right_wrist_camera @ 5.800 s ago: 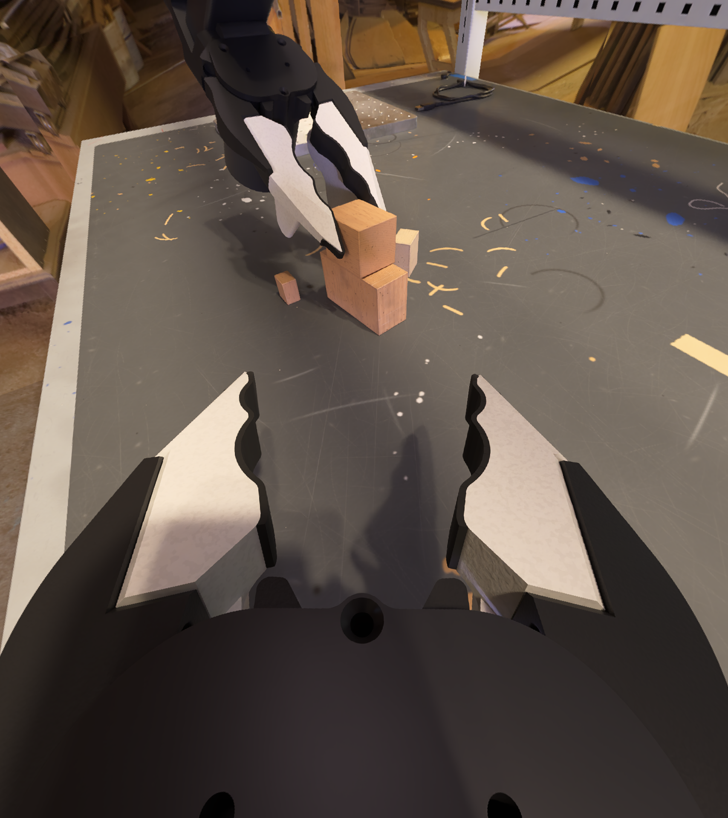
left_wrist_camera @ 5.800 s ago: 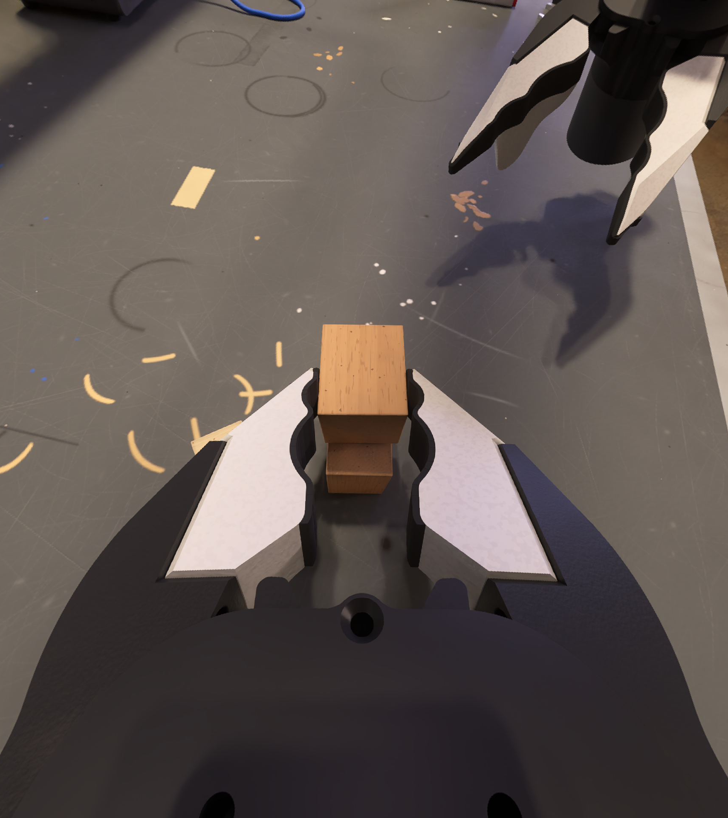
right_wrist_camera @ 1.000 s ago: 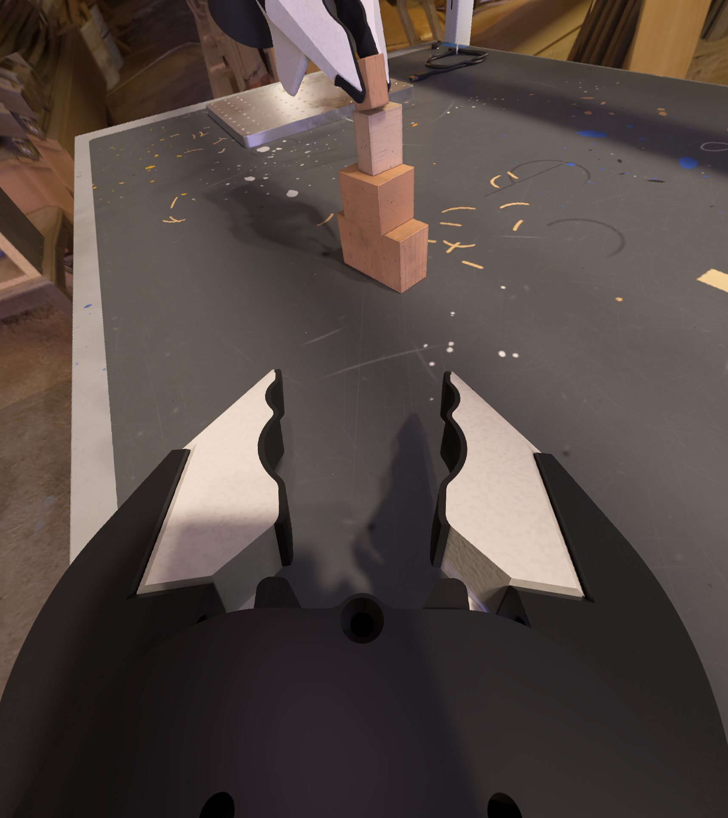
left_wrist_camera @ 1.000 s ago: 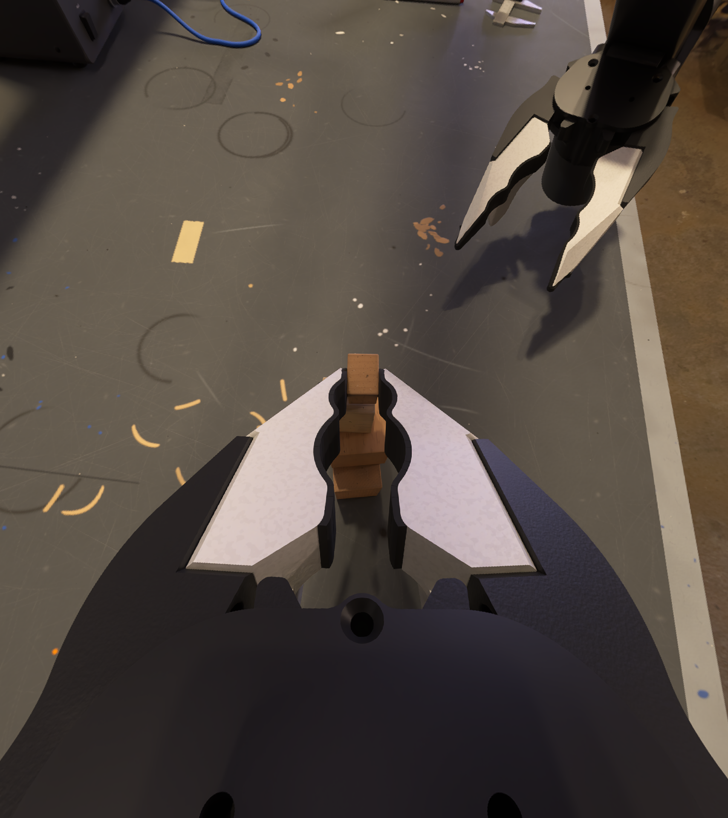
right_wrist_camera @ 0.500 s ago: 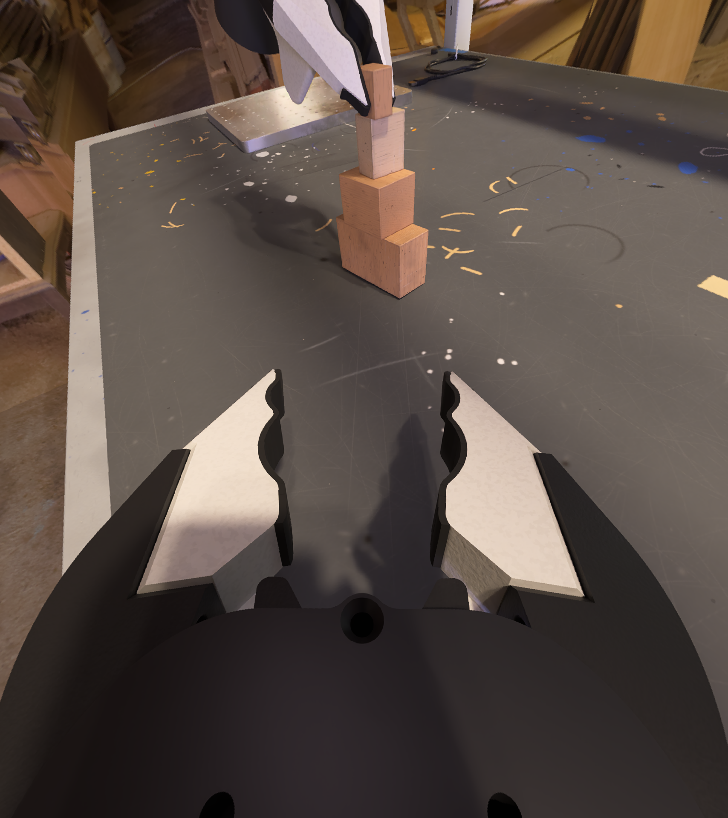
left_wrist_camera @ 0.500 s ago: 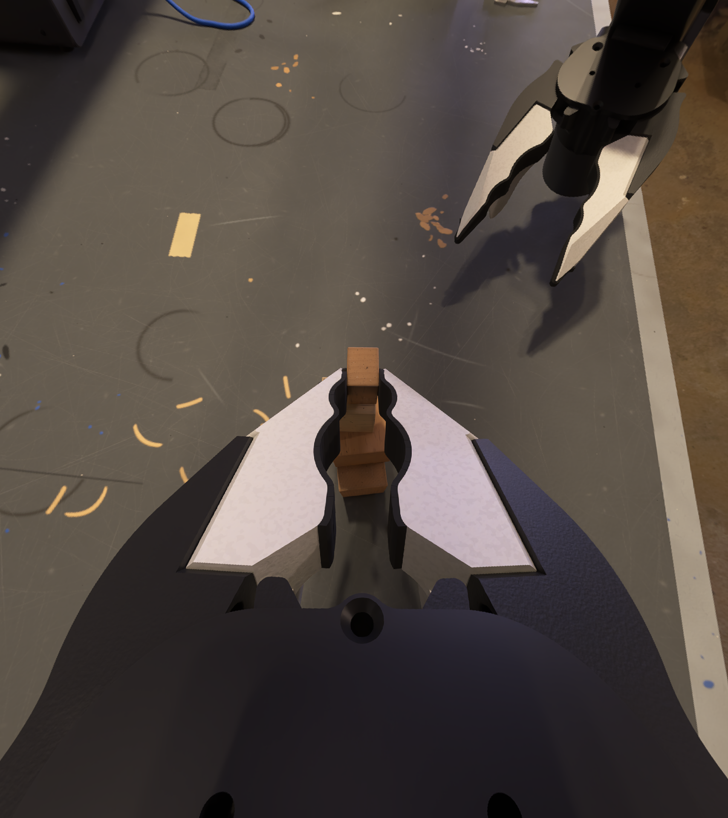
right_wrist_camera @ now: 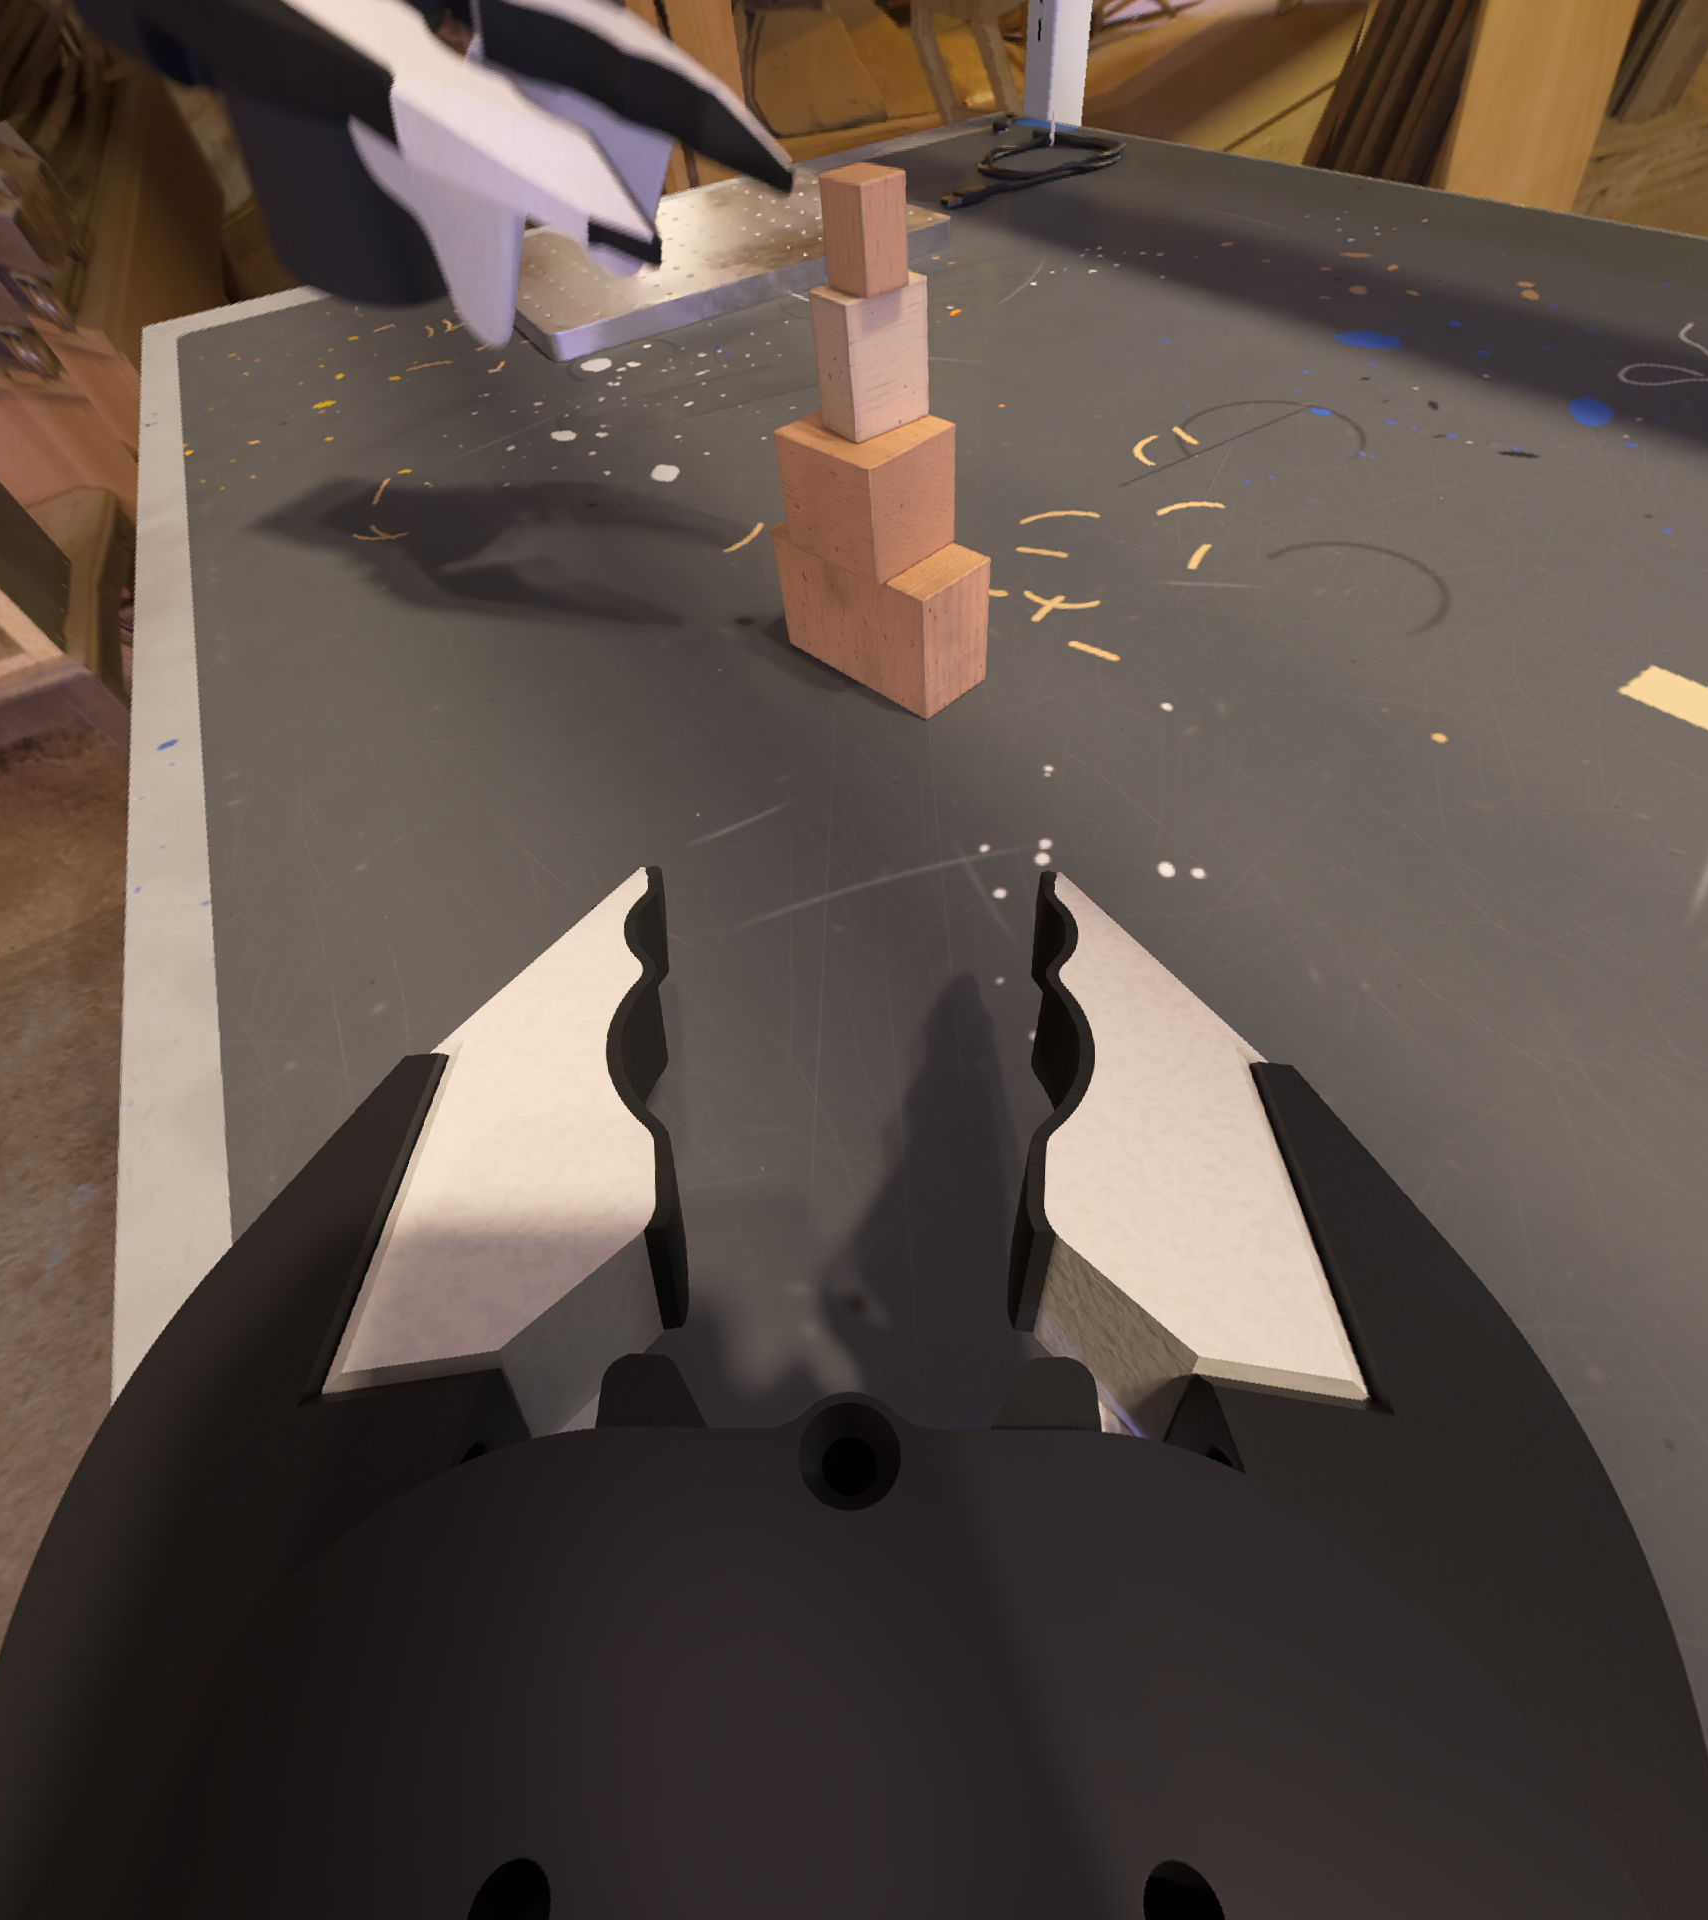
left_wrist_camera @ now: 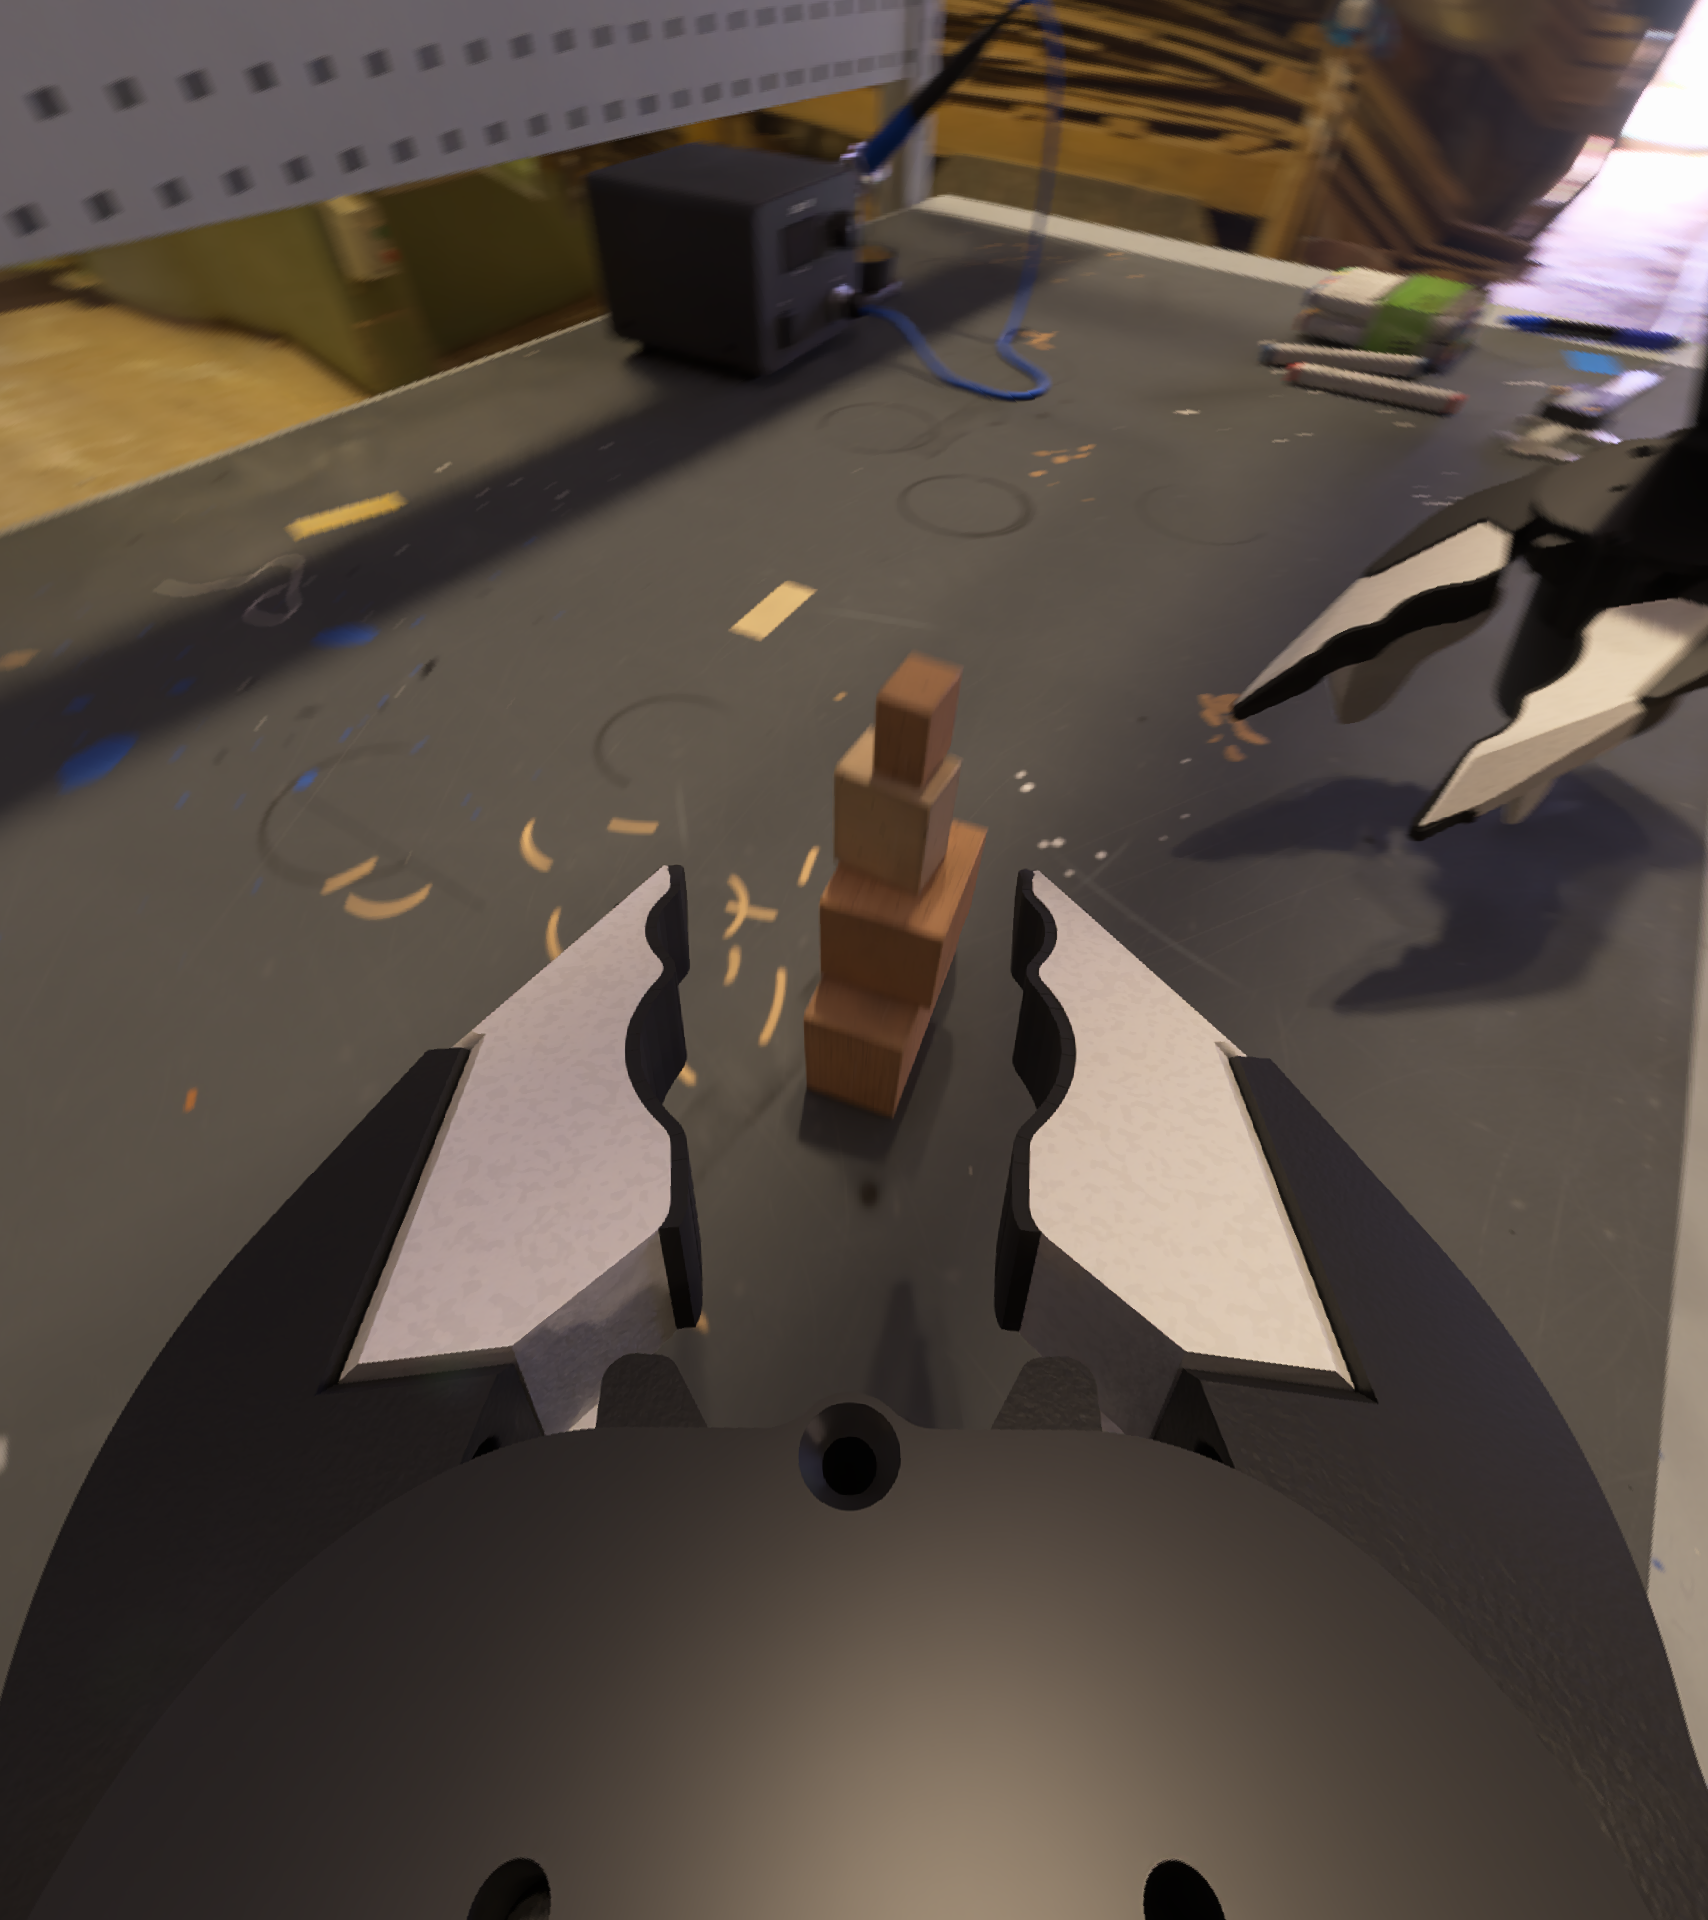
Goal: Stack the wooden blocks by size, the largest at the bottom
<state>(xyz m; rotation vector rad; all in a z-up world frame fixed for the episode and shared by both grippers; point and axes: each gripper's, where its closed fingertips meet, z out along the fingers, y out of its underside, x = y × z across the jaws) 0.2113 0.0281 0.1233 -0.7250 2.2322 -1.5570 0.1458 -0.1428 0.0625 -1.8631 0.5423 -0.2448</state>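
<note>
4 wooden blocks now stand as a tapering tower on the dark grey scuffed workbench top (right_wrist_camera: 1349, 935), which is what we see from both wrist views. Its pale left edge strip (right_wrist_camera: 166, 831) borders the floor, and a perforated metal plate (right_wrist_camera: 725, 265) lies behind the tower; bare bench lies all round the tower.

The largest tan cube (right_wrist_camera: 881, 623) sits at the bottom, the medium tan cube (right_wrist_camera: 865, 494) on it, the pale cube (right_wrist_camera: 871, 358) third, the smallest brown cube (right_wrist_camera: 862, 227) on top.

Half a second ago our left gripper (left_wrist_camera: 845, 904) pinched that top cube; now its fingers are spread, empty and pulled back, with the tower just ahead of the tips, between them and slightly right. Our right gripper (right_wrist_camera: 850, 883) is likewise spread and empty, well apart from the tower, as before.
</note>
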